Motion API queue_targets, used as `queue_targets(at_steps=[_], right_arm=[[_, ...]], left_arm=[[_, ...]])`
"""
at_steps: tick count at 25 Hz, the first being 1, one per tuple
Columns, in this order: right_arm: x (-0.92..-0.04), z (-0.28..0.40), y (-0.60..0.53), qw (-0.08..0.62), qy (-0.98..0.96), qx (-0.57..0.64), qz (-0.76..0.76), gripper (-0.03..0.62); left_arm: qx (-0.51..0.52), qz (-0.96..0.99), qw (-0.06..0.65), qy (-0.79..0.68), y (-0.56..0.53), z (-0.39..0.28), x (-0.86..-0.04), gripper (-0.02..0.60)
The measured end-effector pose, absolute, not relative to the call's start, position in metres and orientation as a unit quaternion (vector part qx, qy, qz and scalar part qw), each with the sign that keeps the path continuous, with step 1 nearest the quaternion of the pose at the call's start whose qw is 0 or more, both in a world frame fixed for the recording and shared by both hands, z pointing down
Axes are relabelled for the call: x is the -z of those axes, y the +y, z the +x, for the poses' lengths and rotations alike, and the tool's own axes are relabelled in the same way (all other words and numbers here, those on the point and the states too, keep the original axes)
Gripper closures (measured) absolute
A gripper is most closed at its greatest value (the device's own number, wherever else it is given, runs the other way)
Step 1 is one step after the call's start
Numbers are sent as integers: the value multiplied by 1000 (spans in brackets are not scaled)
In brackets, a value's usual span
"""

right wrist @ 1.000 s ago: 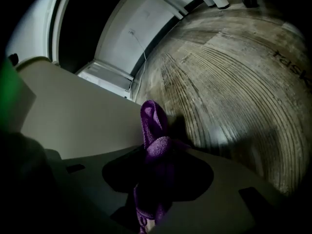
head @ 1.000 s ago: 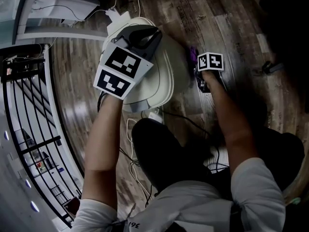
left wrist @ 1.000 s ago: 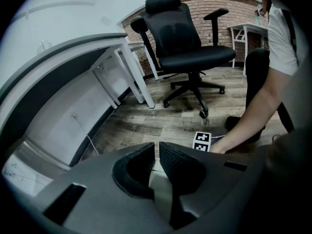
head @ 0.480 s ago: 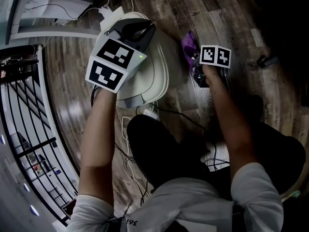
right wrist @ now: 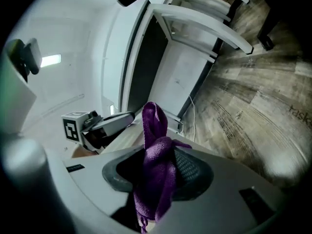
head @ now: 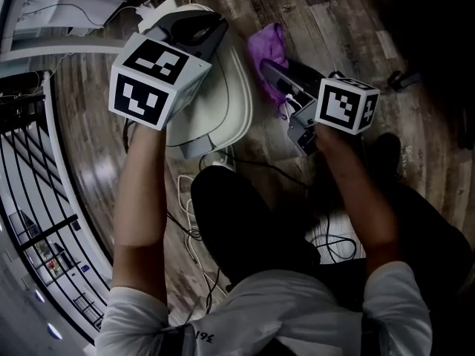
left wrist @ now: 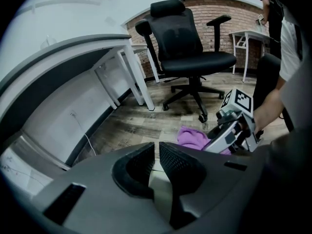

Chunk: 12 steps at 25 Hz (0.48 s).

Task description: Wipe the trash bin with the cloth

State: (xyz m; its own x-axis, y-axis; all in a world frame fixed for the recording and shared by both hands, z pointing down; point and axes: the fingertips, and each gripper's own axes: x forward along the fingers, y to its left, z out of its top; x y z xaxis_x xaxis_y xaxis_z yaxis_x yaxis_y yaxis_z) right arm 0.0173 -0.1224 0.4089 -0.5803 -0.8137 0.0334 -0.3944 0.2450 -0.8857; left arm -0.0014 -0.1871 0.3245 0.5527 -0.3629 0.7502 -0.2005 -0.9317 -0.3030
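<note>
Head view, left to right. At 11 o'clock my left gripper (left wrist: 157,150) sits on the white trash bin (head: 231,106), which stands on the wooden floor (head: 349,21). Its jaws are almost together and pinch a pale edge of the bin. At 1 o'clock the purple cloth (head: 265,47) lies just beside the bin; I cannot tell whether they touch. My right gripper (right wrist: 158,165), at 2 o'clock, clamps the bunched cloth between moderately parted jaws.
</note>
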Motion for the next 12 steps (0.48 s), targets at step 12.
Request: queue_targets(at_steps=[12], right_arm=[[-441,-9,-95,269,721,484,-416,447]], left_arm=[[433,-883,89,161,-188,-3,-320,549]])
